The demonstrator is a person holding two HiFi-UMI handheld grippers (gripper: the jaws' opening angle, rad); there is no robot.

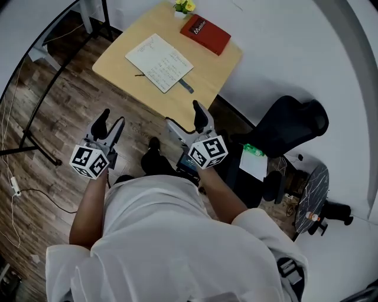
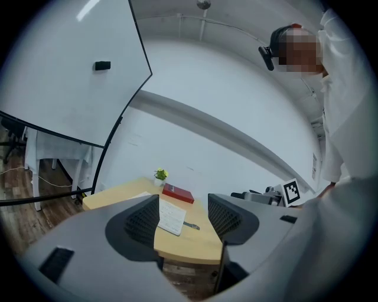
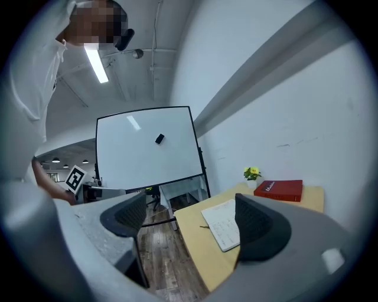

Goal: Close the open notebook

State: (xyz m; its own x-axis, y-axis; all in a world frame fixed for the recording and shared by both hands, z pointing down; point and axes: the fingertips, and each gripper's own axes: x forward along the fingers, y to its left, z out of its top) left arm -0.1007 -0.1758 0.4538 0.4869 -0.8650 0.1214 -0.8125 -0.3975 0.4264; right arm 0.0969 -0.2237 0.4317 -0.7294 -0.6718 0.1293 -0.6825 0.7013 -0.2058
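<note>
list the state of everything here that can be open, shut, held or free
notebook: open, flat on the table, not held
red book: closed, flat on the table
potted plant: upright at the table's far edge
left gripper: open, empty, clear of the notebook
right gripper: open, empty, clear of the notebook

Nothing reads clearly here. White lettering runs across the red hardcover book [image 1: 205, 33], too small to make out. Handwritten lines fill the open white notebook [image 1: 159, 62], illegible. The white cube [image 1: 89, 161] on the left gripper [image 1: 111, 122] shows black square marker patterns, as does the right gripper [image 1: 184, 118]; no letters.
</note>
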